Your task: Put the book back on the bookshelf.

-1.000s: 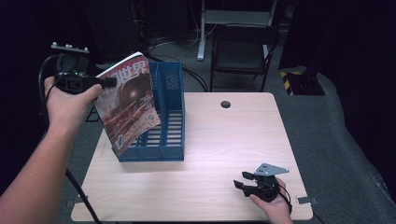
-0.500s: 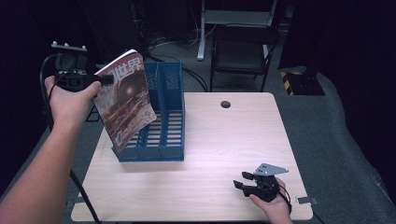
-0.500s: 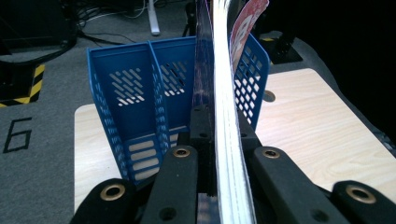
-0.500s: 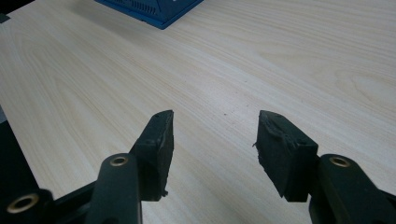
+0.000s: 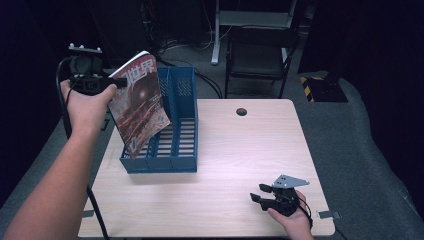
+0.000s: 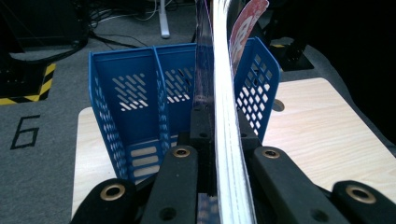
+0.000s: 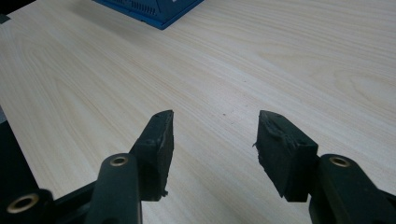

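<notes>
A magazine with a red cover hangs tilted over the left part of the blue file rack, its lower corner down inside it. My left gripper is shut on the magazine's upper left edge, held high at the table's left. In the left gripper view the magazine's page edges run up between the jaws, with the blue file rack behind. My right gripper rests open near the table's front right edge. In the right gripper view its fingers stand wide apart over bare wood, nothing between them.
The wooden table has a round cable hole at the back. A dark chair and a desk frame stand behind the table. The grey floor to the left carries yellow-black tape.
The left gripper has swung the magazine more upright and moved it right, toward the rack's compartments. The right gripper has stayed still.
</notes>
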